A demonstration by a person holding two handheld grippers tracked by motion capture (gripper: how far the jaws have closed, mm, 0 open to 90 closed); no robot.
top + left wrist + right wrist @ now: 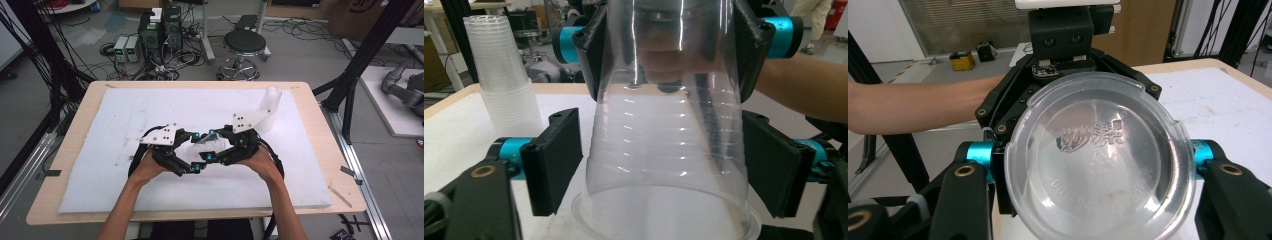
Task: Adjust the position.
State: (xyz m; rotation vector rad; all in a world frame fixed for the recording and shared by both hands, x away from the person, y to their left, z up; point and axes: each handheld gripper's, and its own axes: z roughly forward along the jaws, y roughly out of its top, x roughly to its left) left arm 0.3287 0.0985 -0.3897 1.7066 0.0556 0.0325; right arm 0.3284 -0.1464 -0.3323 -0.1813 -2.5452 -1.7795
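Over the table's (65, 165) middle the right gripper (216, 146) clamped a clear cup (1098, 160) near its base, mouth toward the left gripper (192, 152), whose jaws stood apart flanking it, probably for a handover.

Pale wooden table (320, 107) topped by a white foam mat (130, 115), standing on a grey concrete floor (300, 55). Beyond it: a black round swivel stool (244, 44), black computer towers (161, 30), tangled cables (172, 62). Black metal frame posts (367, 47) flank the right side.
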